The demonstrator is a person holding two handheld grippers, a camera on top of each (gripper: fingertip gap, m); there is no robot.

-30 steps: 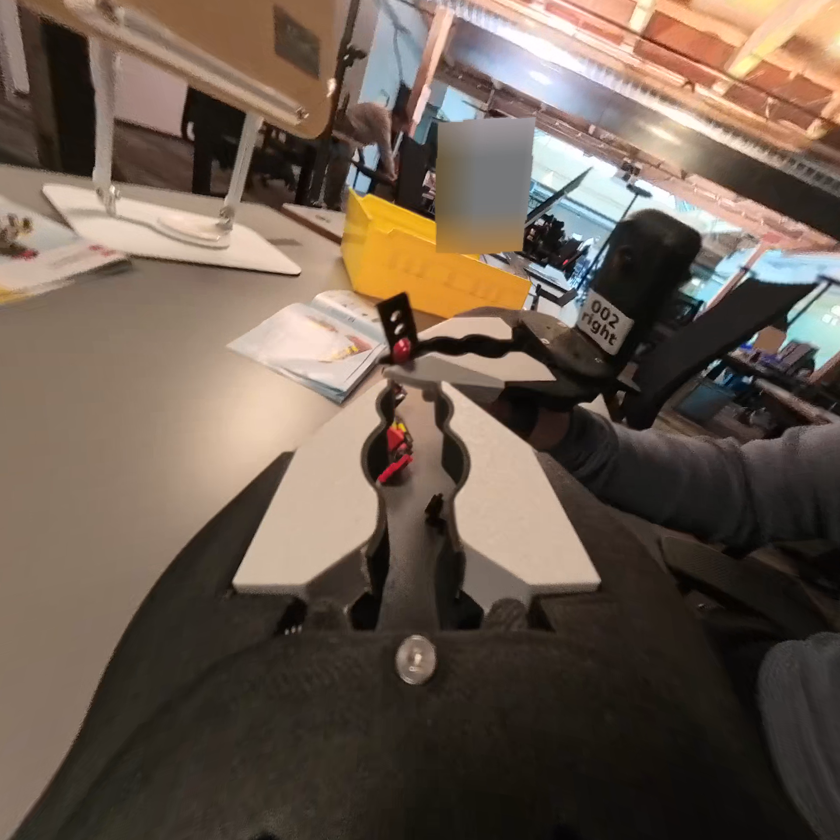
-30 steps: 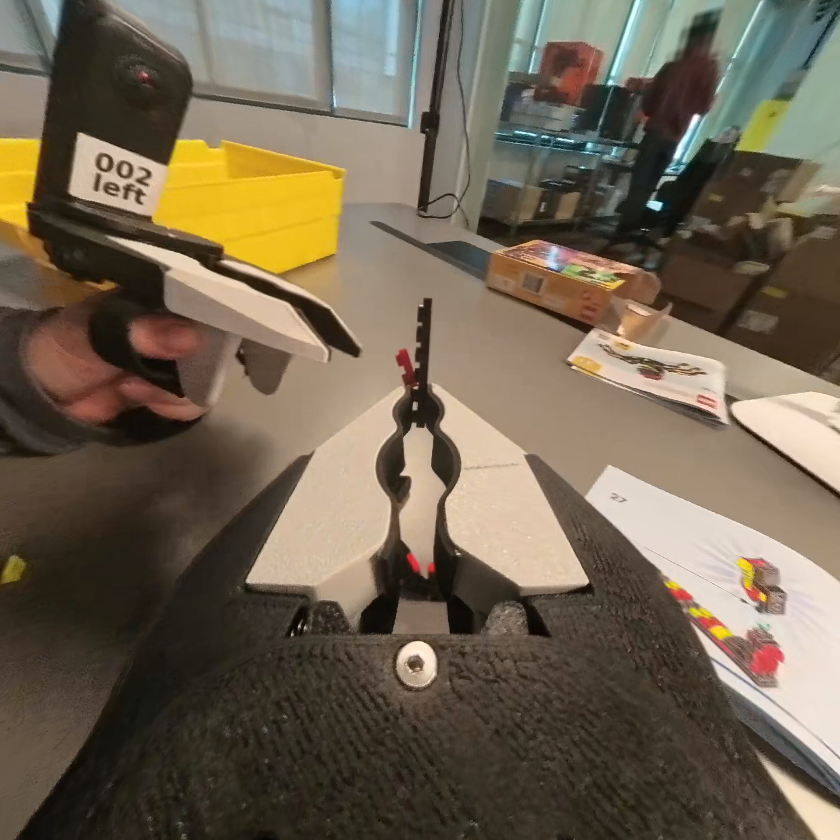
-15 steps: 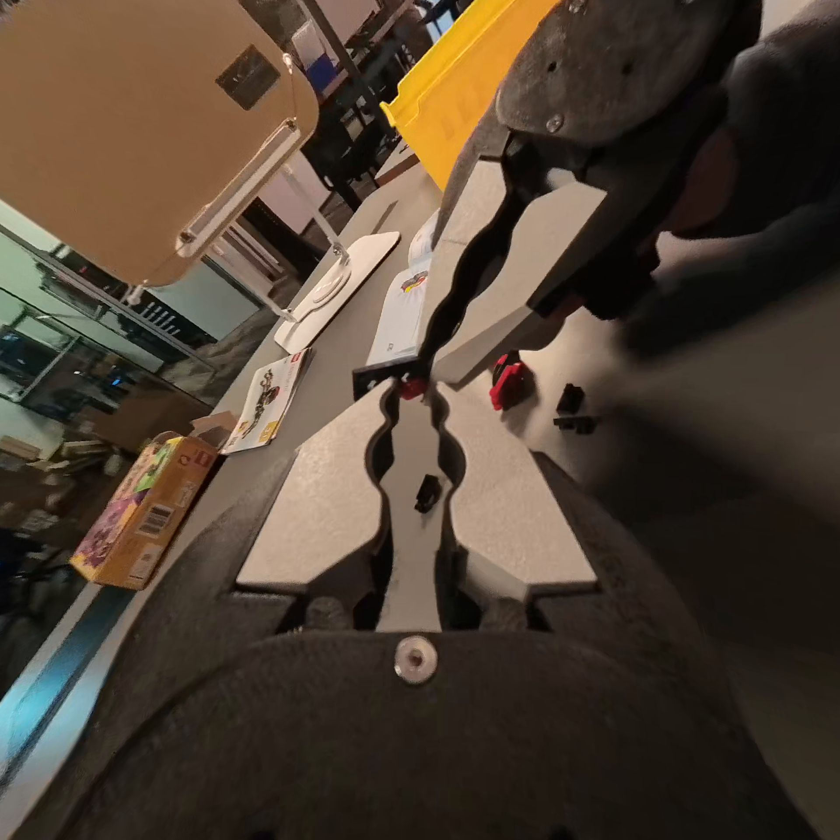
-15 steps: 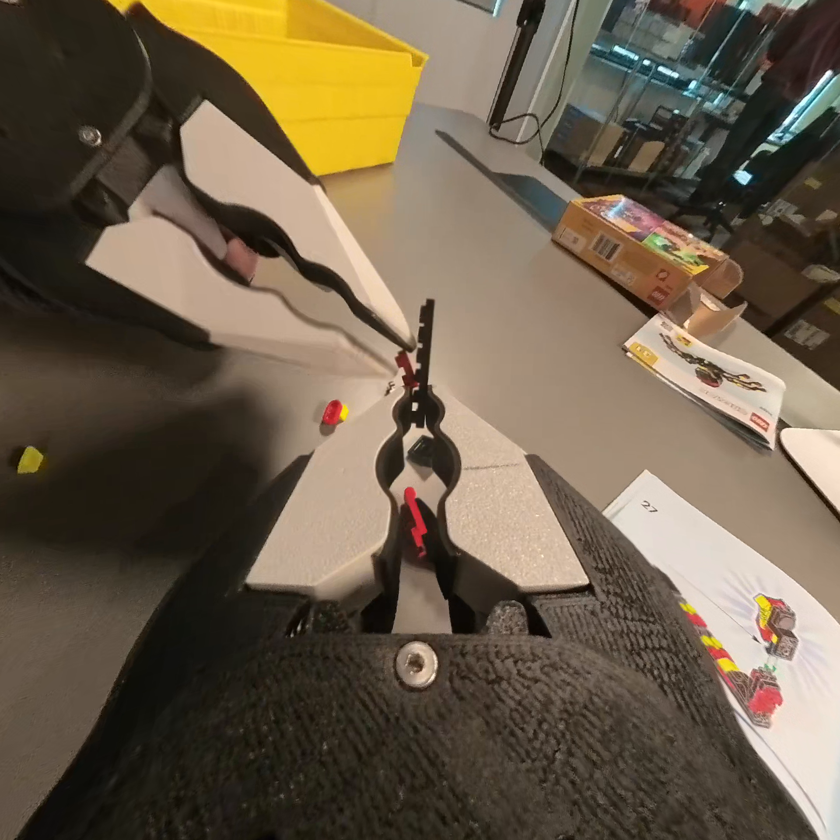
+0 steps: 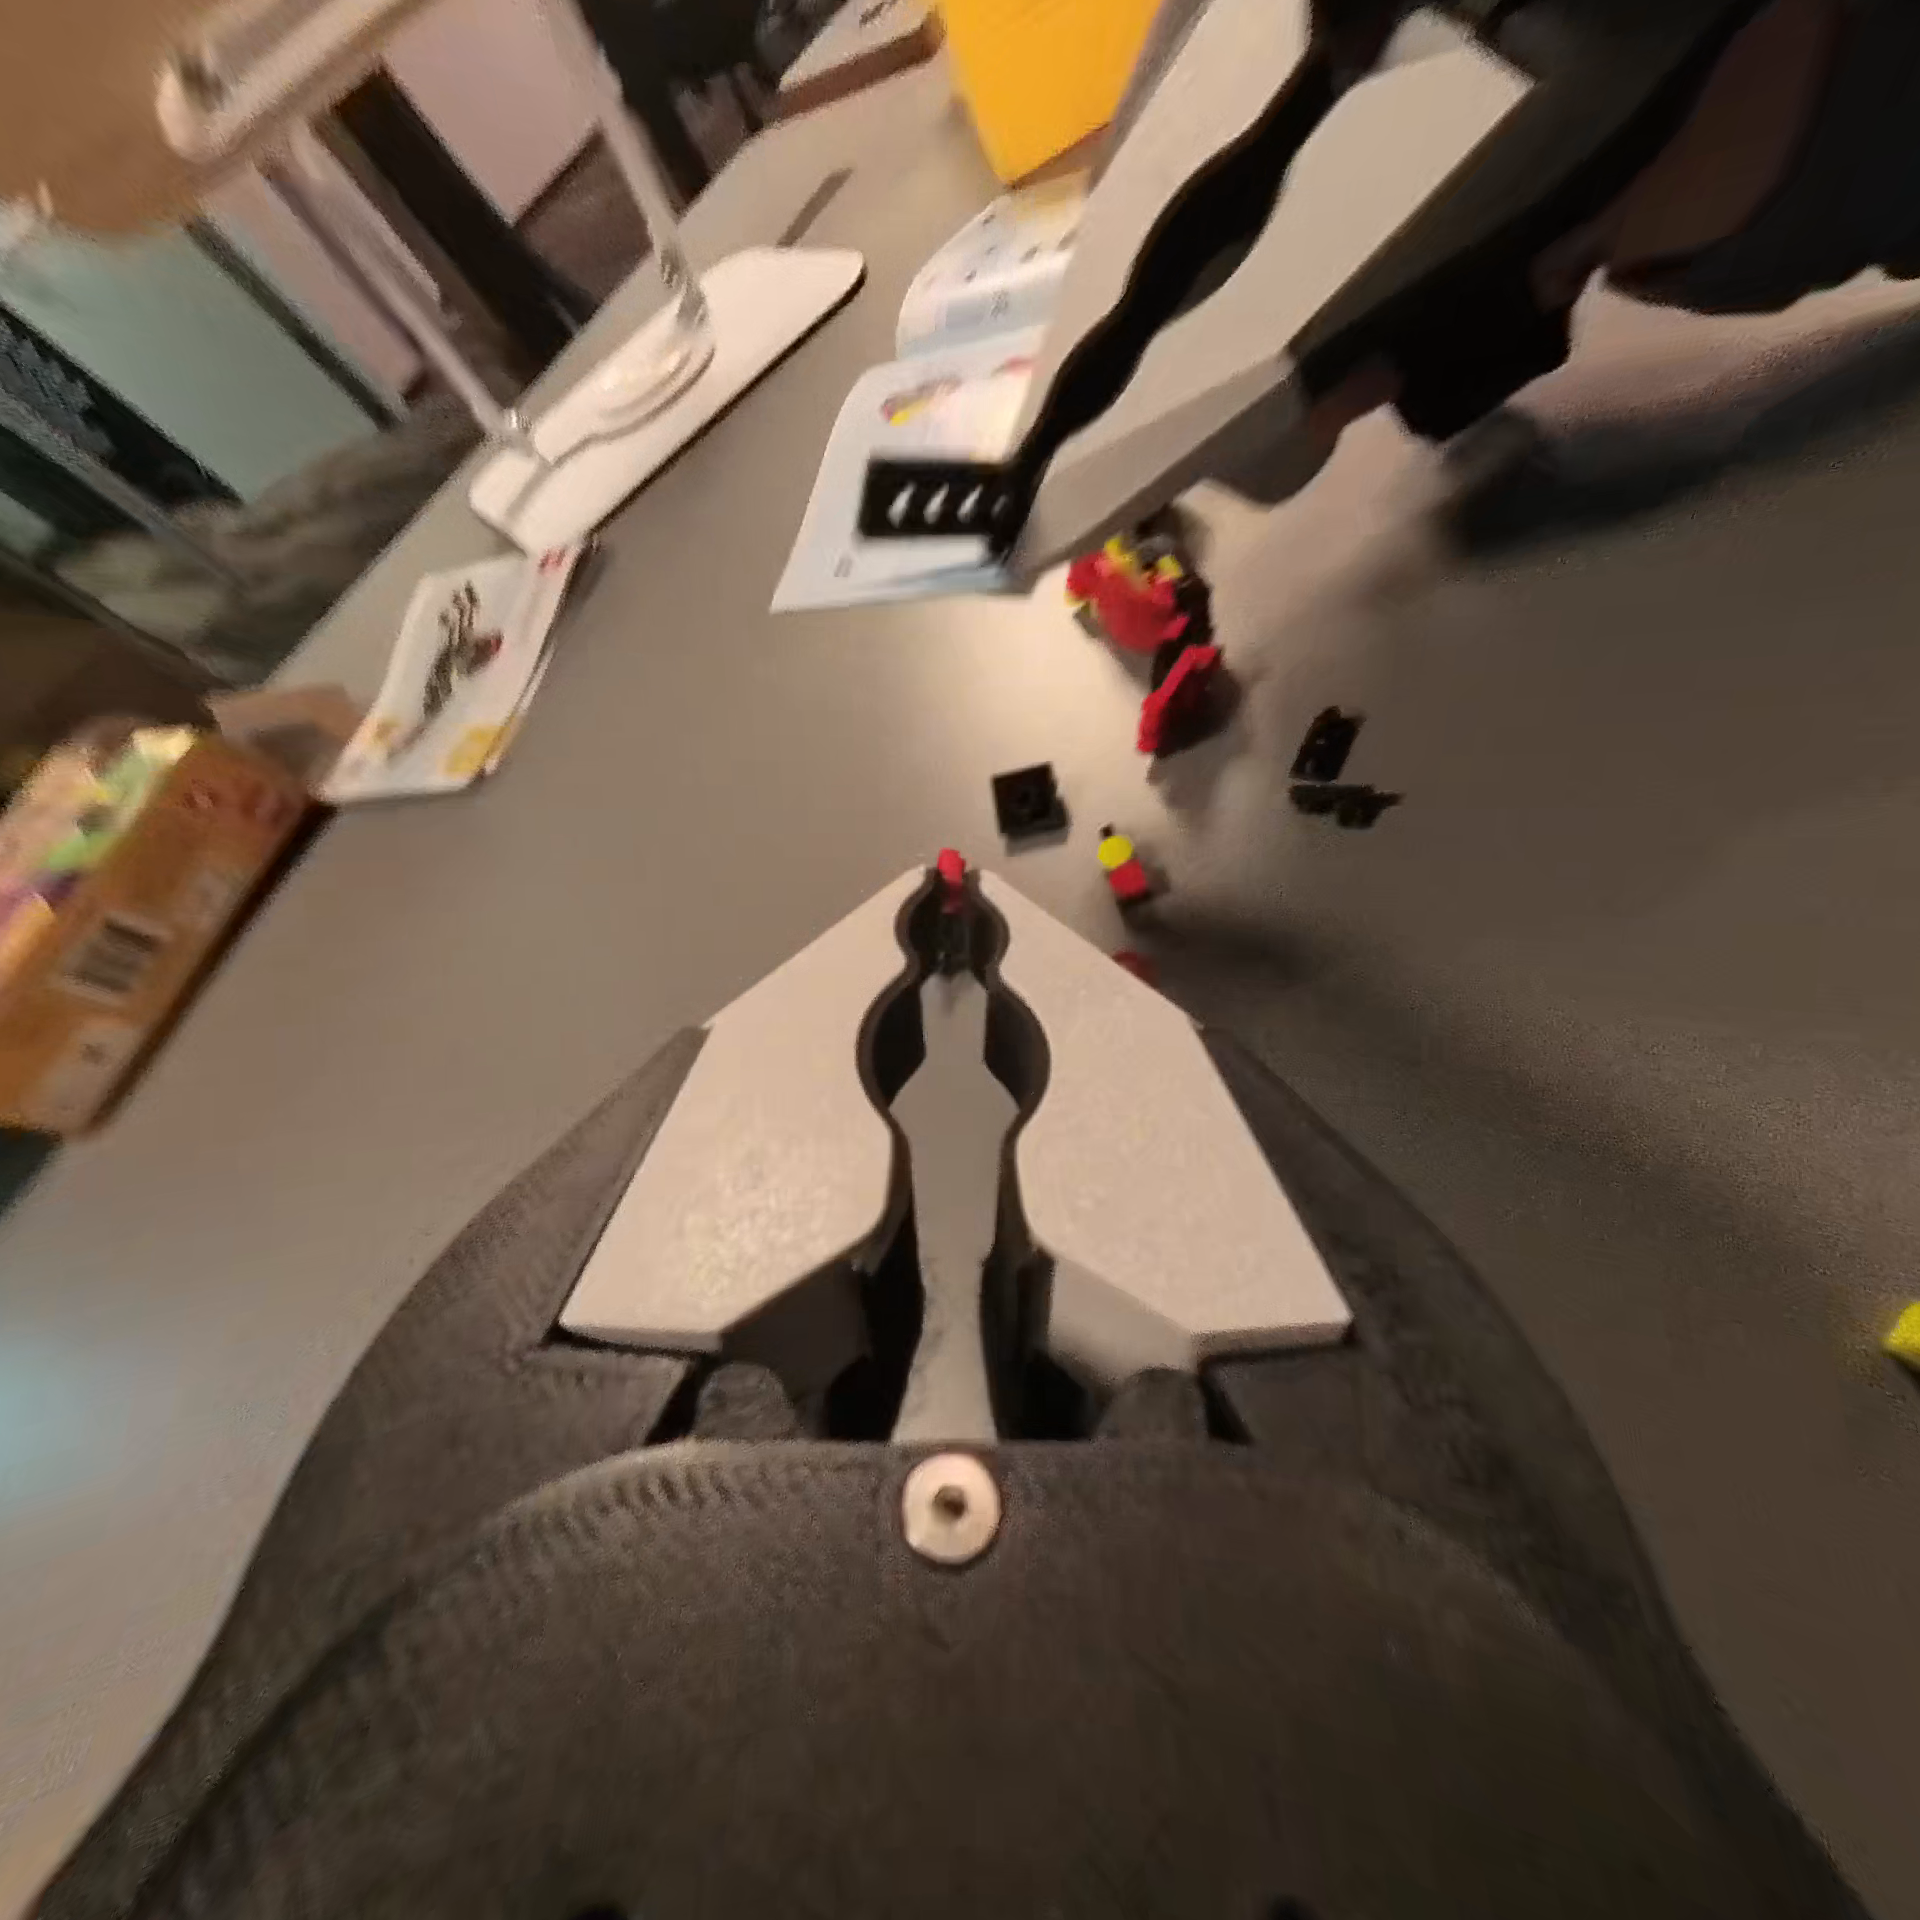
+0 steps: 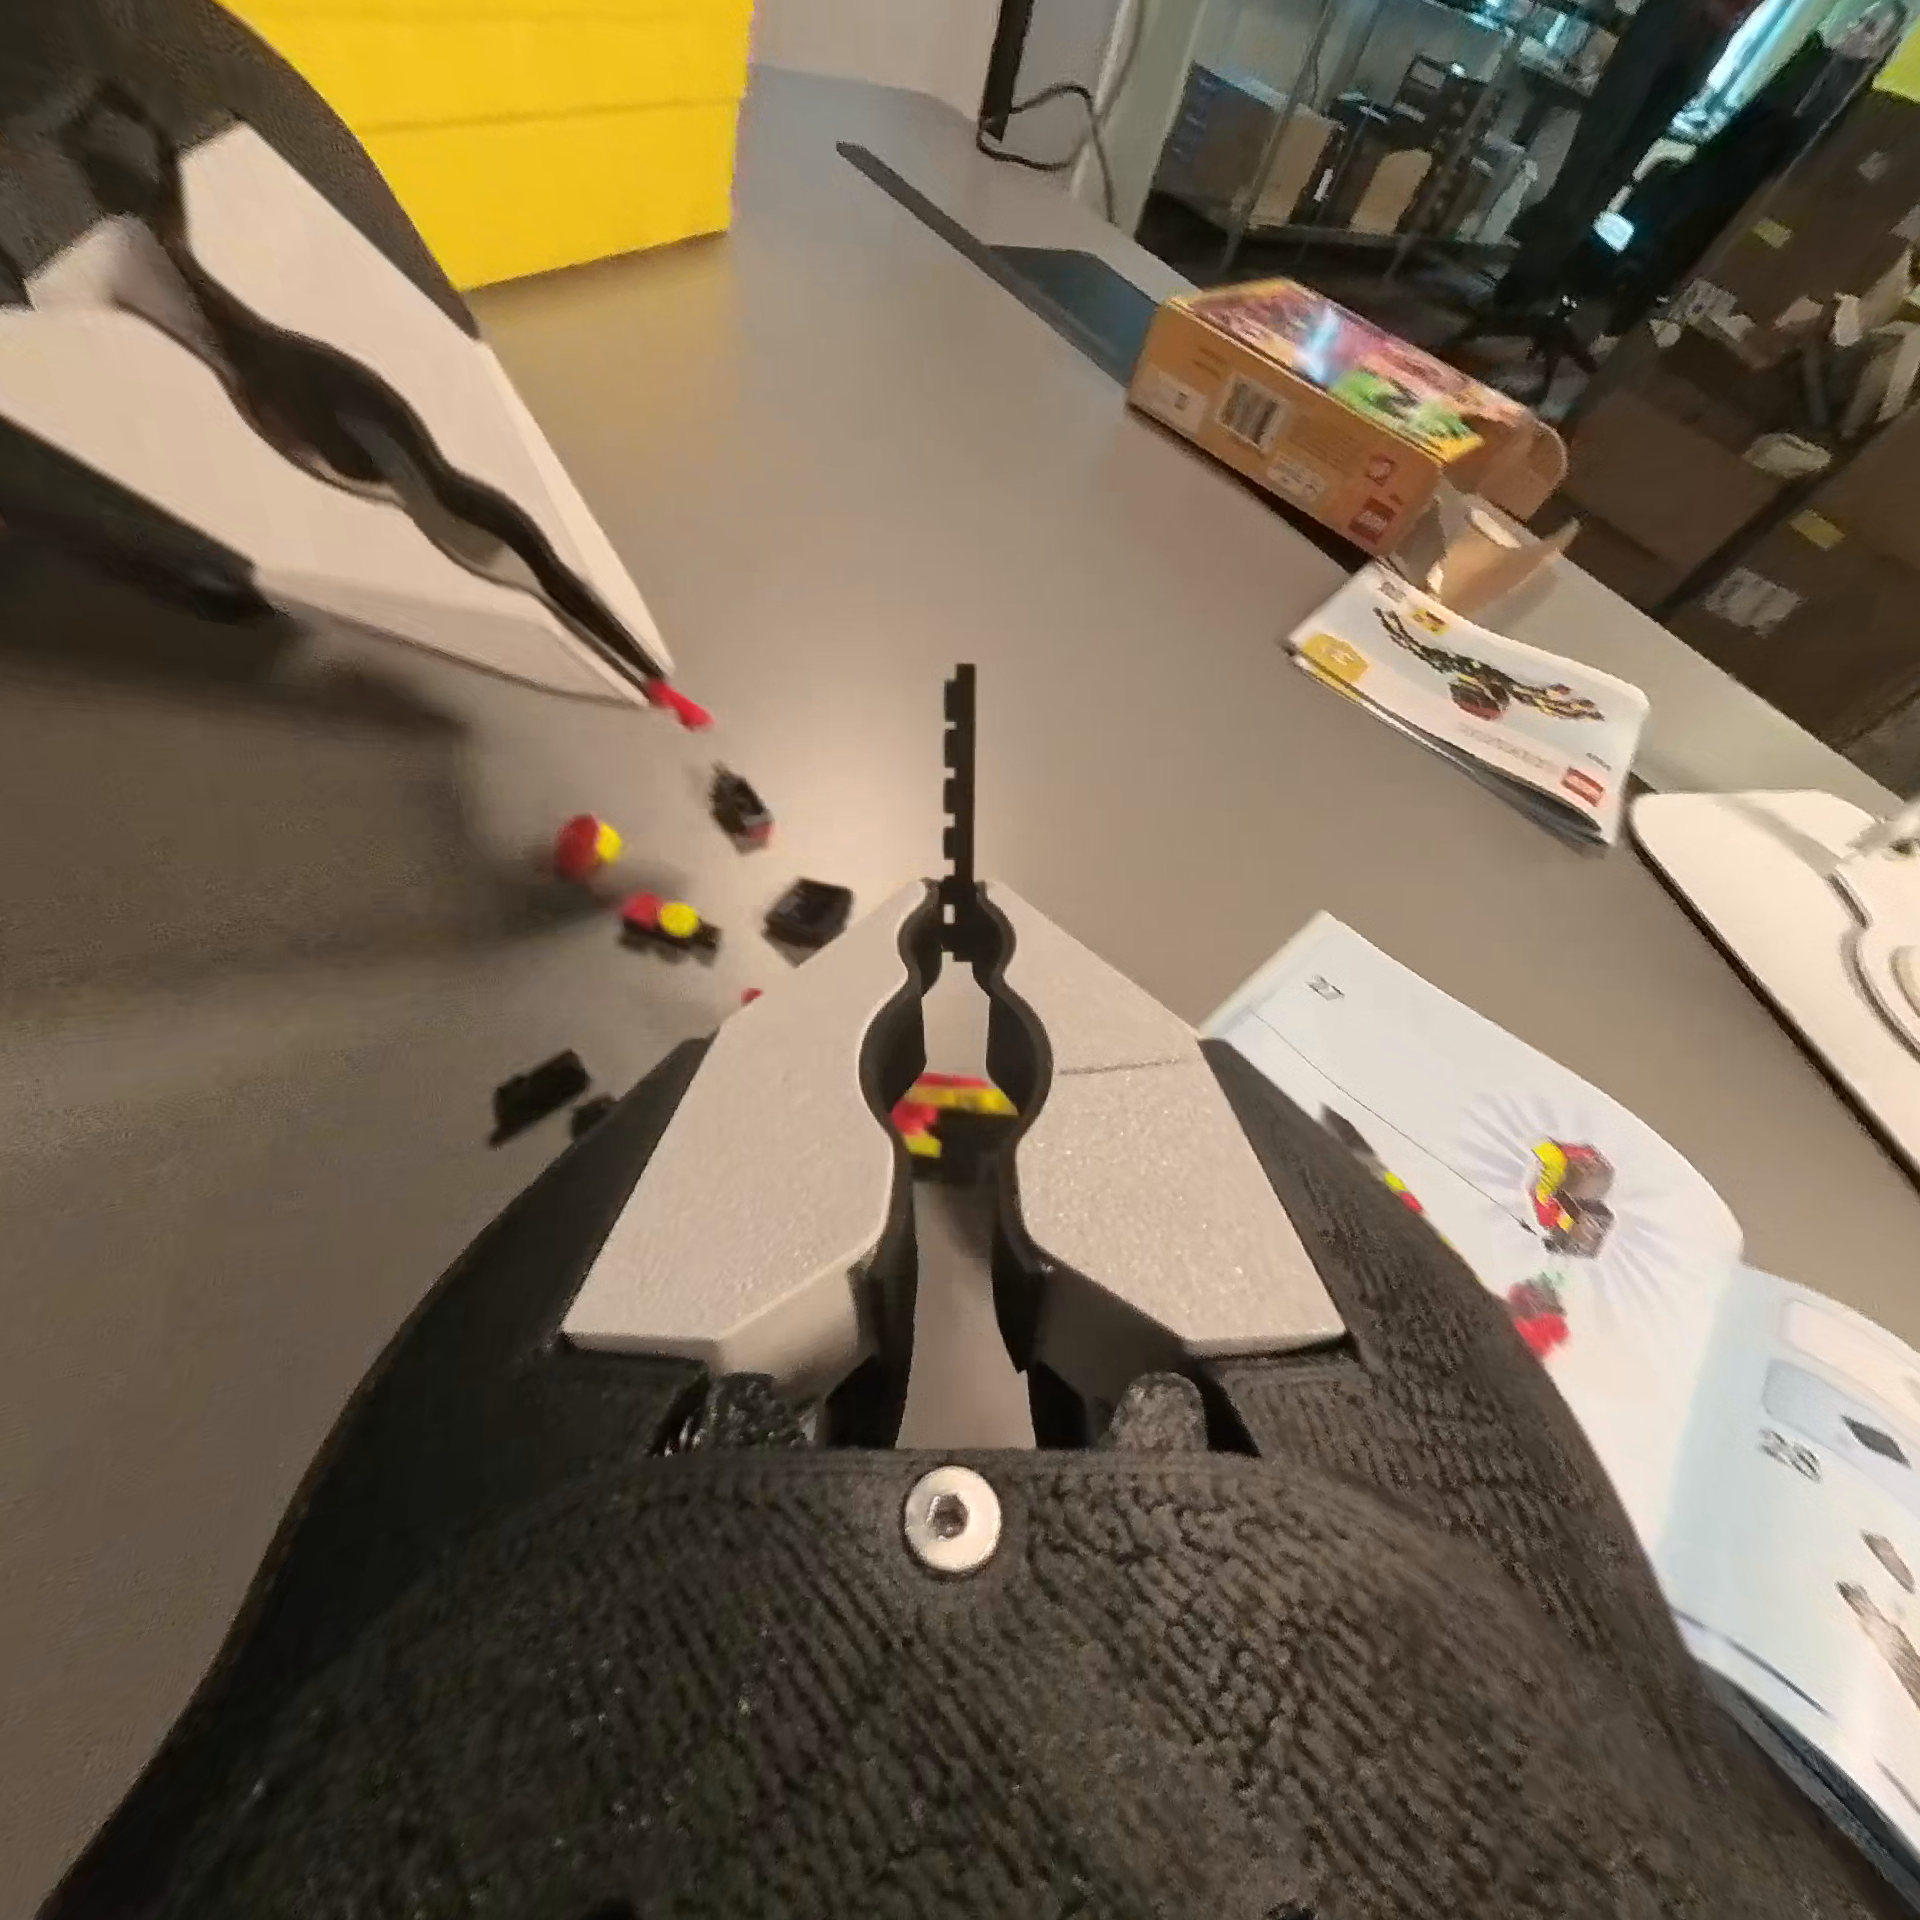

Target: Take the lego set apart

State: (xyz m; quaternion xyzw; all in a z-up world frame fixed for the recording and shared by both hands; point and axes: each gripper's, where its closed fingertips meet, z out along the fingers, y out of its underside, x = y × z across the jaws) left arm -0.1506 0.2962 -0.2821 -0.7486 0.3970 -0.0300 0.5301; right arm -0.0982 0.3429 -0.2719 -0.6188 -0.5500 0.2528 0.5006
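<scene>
Fingers (image 5: 914, 935) of left gripper (image 5: 951, 883) pinch red piece (image 5: 949, 864); right gripper (image 6: 961, 894) (clenched) grips black plate (image 6: 961, 769).

A grey table (image 6: 935, 436) is stretching ahead of the tongs; shelving (image 6: 1299, 156) and stacked boxes (image 6: 1766, 436) are crowding the dim far side.

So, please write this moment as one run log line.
left tongs: shut on small red piece | right tongs: shut on black plate | loose pieces on table

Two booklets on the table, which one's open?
The booklet beside the right gripper lies open, pages showing. The other booklet, by the cardboard box, is shut, cover up.
</scene>
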